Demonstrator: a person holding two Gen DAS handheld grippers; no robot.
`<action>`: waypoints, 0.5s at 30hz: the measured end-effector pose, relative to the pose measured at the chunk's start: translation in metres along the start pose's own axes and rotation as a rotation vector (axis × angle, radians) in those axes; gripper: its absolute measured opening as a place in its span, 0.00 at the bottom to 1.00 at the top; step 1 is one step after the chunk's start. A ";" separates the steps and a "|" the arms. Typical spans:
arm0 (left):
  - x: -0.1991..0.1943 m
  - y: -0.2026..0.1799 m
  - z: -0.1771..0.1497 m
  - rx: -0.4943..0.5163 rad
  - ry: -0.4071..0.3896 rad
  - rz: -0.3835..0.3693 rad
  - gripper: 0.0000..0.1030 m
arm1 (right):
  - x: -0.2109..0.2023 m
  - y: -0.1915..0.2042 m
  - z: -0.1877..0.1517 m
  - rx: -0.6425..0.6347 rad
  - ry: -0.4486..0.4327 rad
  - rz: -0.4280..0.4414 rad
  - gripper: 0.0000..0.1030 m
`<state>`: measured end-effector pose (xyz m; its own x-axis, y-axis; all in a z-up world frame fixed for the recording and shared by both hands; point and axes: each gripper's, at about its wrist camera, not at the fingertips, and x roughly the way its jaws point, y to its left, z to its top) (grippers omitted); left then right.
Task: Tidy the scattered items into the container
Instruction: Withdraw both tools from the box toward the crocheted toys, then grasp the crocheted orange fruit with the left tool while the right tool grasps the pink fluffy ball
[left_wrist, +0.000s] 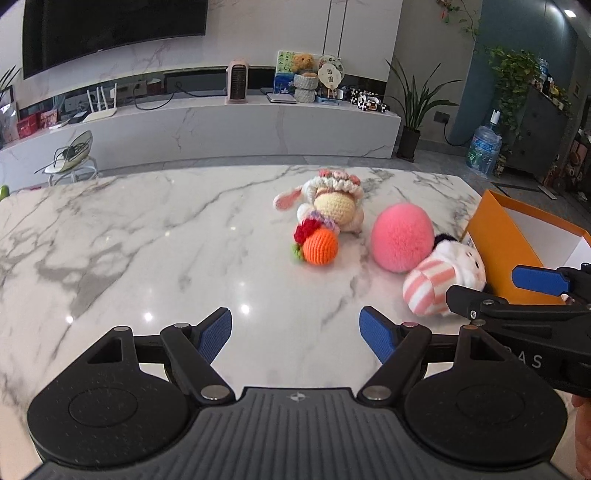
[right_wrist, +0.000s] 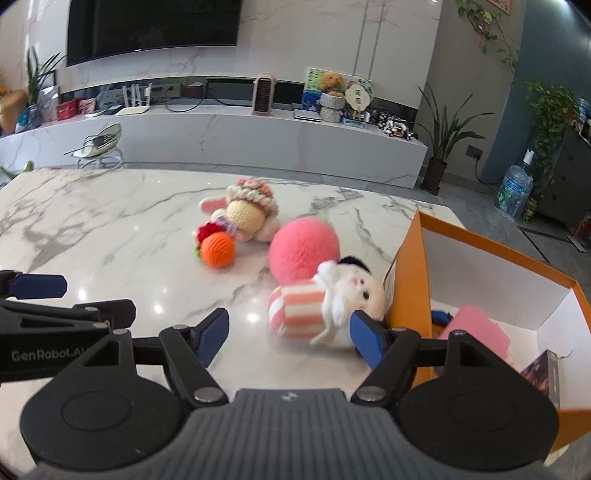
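On the marble table (left_wrist: 147, 236) lie a crochet bunny doll (left_wrist: 332, 206) with an orange crochet ball (left_wrist: 320, 246) at its side, a fluffy pink ball (left_wrist: 402, 236) and a pink-striped white plush (left_wrist: 439, 284) that leans on the orange box (left_wrist: 509, 243). My left gripper (left_wrist: 295, 332) stands open over bare table, well short of the toys. My right gripper (right_wrist: 290, 336) is open too. The striped plush (right_wrist: 325, 306) lies just ahead of it, close to its right fingertip (right_wrist: 365, 339). The doll (right_wrist: 247, 214) and pink ball (right_wrist: 303, 249) lie farther off.
The orange box (right_wrist: 410, 280) sits at the table's right end and holds a pink item (right_wrist: 476, 325), a blue item (right_wrist: 441, 316) and a dark packet (right_wrist: 543, 373). Each gripper shows in the other's view: right gripper (left_wrist: 482, 284), left gripper (right_wrist: 99, 295). A TV console stands beyond the table.
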<state>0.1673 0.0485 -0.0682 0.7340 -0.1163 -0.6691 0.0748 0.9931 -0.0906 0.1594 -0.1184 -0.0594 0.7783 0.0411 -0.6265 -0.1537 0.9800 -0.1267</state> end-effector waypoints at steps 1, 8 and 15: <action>0.006 0.000 0.005 0.004 -0.006 -0.002 0.88 | 0.007 -0.002 0.004 0.008 -0.002 -0.007 0.73; 0.052 -0.002 0.028 0.040 -0.064 -0.019 0.88 | 0.055 -0.013 0.028 0.071 -0.025 -0.035 0.73; 0.102 -0.003 0.034 0.064 -0.060 -0.016 0.88 | 0.108 -0.014 0.045 0.088 -0.023 -0.036 0.72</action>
<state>0.2645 0.0348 -0.1113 0.7715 -0.1330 -0.6221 0.1283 0.9903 -0.0525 0.2736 -0.1192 -0.0906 0.7961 0.0091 -0.6051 -0.0723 0.9942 -0.0802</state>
